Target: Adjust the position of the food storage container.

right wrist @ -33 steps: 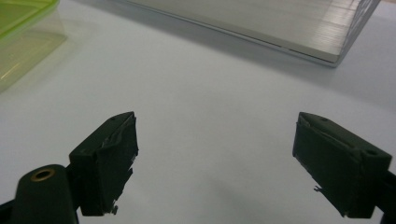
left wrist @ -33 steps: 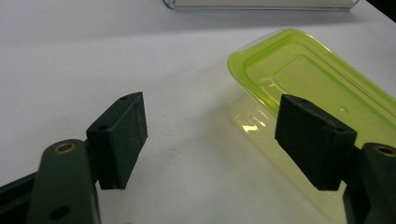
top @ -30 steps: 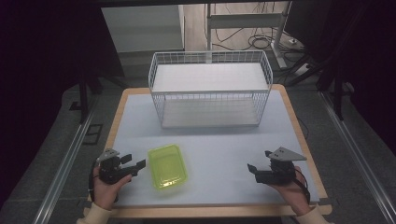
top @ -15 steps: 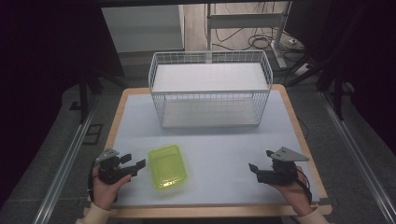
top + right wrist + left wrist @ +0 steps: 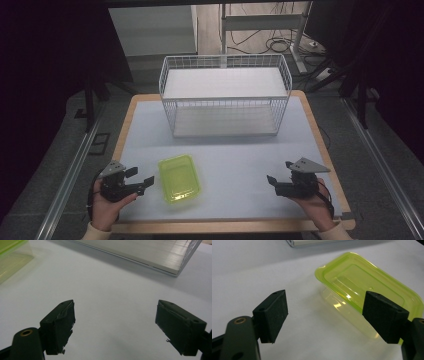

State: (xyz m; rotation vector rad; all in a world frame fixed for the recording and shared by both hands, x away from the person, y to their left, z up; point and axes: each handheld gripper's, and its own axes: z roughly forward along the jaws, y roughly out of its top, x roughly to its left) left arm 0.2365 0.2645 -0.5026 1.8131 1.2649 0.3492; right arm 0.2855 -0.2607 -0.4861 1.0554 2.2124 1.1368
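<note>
Lying on the white table (image 5: 235, 160) at its near left, a yellow-green plastic container (image 5: 179, 178), left gripper (image 5: 141, 182) just beside it with jaws spread, right gripper (image 5: 275, 181) well apart, likewise spread, white wire basket (image 5: 225, 95) behind

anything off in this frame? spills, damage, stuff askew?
Nothing spilled or broken. The green plastic container sits upright on the table, slightly skewed to its edges, empty. The wire basket stands square at the back. One small thing: the right hand-held gripper has scuffed, fraying pads.
</note>
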